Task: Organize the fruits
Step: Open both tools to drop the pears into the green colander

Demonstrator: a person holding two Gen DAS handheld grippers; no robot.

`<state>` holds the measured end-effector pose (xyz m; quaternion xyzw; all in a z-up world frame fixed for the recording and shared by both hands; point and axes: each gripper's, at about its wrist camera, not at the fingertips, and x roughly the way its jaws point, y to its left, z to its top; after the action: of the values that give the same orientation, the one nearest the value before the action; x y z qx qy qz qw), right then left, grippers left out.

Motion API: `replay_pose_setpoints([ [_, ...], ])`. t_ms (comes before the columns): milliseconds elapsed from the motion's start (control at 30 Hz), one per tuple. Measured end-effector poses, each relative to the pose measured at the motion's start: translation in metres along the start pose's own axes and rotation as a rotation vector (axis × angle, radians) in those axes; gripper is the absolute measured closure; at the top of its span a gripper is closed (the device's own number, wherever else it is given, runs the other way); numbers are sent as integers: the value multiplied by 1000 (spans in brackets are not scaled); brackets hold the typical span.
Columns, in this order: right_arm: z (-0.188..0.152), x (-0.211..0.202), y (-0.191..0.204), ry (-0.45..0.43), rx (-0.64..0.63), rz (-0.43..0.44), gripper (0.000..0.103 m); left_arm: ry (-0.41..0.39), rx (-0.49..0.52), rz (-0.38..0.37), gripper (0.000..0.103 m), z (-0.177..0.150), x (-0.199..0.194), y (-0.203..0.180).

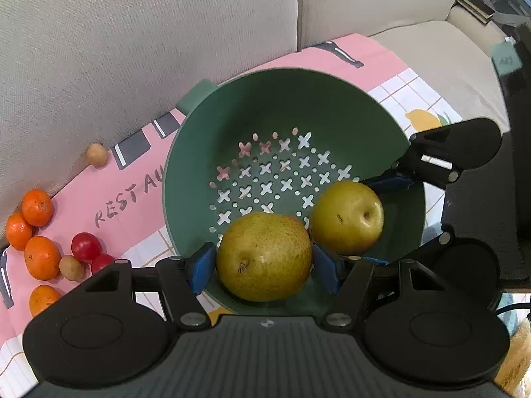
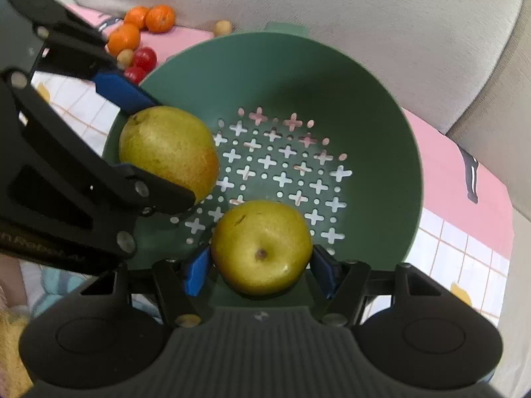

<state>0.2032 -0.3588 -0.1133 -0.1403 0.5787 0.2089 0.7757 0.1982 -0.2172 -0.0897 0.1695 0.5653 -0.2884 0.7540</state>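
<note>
Green colander [image 1: 285,106] with cross-shaped and round drain holes, one tab handle at its far rim, standing on a pink and white-checked cloth [image 1: 109,195] laid over a beige sofa [image 1: 132,33]. Left gripper [image 1: 264,263]: blue pads closed against both flanks of a larger speckled yellow-green pear [image 1: 264,257], stem end toward the camera, held low inside the colander at its near wall; whether the pear touches the colander floor cannot be told. Right gripper [image 2: 260,265]: blue pads closed against both sides of a rounder yellow-green pear [image 2: 262,247], calyx end toward the camera, likewise inside the colander near its front wall. The two pears sit just beside each other, the left-held one to the left of the right-held one. Loose fruit on the cloth, left of the colander and outside it: four mandarins [image 1: 36,207] in a cluster, two red cherry tomatoes [image 1: 86,247] touching or nearly so, one small tan round fruit [image 1: 71,268] beside them, and a second tan fruit [image 1: 97,155] apart against the sofa back. Stacked books [image 1: 474,8] at the far right edge, beyond the sofa
</note>
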Motion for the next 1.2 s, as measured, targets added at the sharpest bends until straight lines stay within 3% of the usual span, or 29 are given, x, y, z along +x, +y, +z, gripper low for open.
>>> replay_pose_setpoints([
  [500,1,0,3,27,-17,-21,40,71,-6,22,29,2,8,-3],
  [833,3,-19,-2,-11,20,-39,34,-18,0,32,31,7,-25,-6],
  [933,2,-29,2,-36,28,-50,27,-37,-11,45,31,3,-39,-4],
  [1200,1,-58,22,-127,101,-67,15,-118,-51,131,31,-22,-82,8],
])
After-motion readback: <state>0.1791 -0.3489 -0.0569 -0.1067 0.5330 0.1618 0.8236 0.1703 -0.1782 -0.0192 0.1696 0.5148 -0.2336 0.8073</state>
